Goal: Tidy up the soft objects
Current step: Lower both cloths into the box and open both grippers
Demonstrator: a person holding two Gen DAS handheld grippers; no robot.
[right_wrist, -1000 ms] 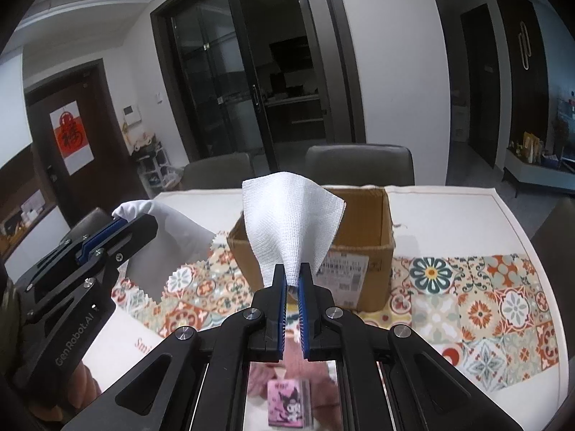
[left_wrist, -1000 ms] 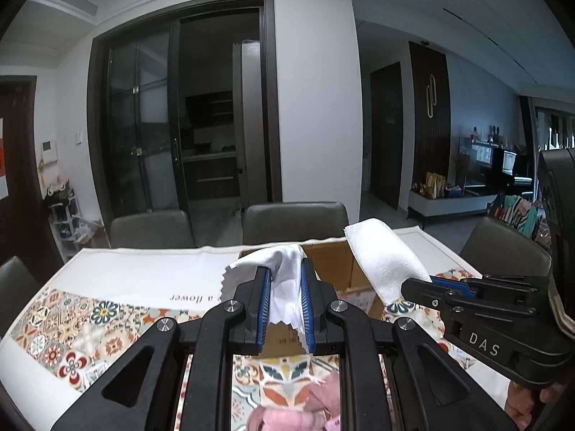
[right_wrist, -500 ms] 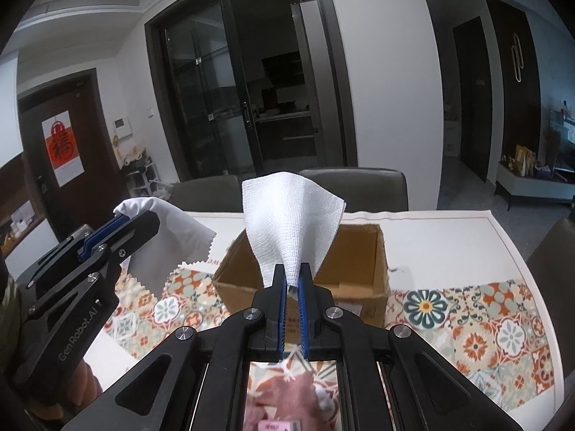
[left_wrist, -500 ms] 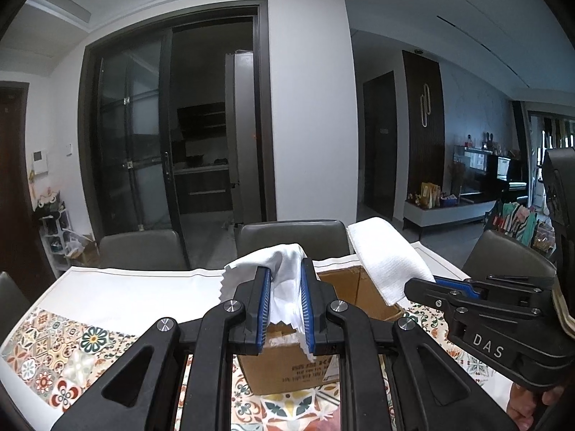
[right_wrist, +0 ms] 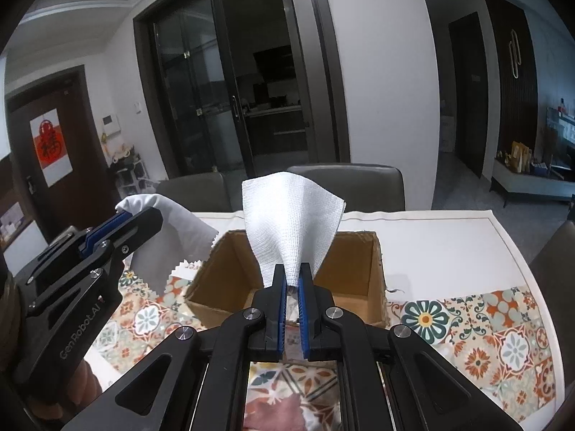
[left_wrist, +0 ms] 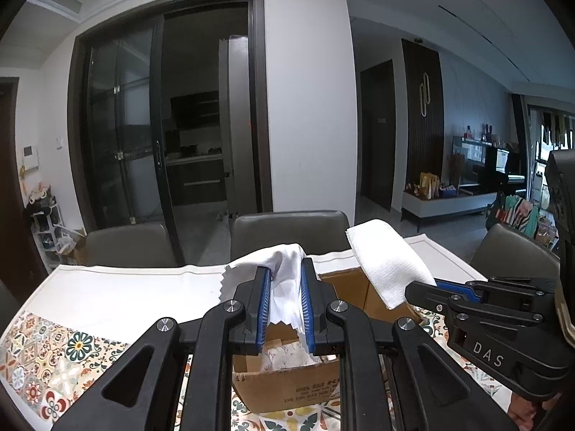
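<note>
Left wrist view: left gripper [left_wrist: 284, 287] clamped on smooth white cloth [left_wrist: 284, 280], held over open cardboard box [left_wrist: 287, 384]; box front and contents mostly blocked by fingers, a printed fabric scrap inside hard to read. Right gripper [left_wrist: 424, 289] enters from right, pinching waffle-weave white towel [left_wrist: 388, 262] above box's far right corner. Right wrist view: towel [right_wrist: 291, 222] fans up, hiding part of box back wall [right_wrist: 355, 251]. Pink item at bottom edge, cut off, unclear. Patterned tablecloth [right_wrist: 485, 323] under all.
</note>
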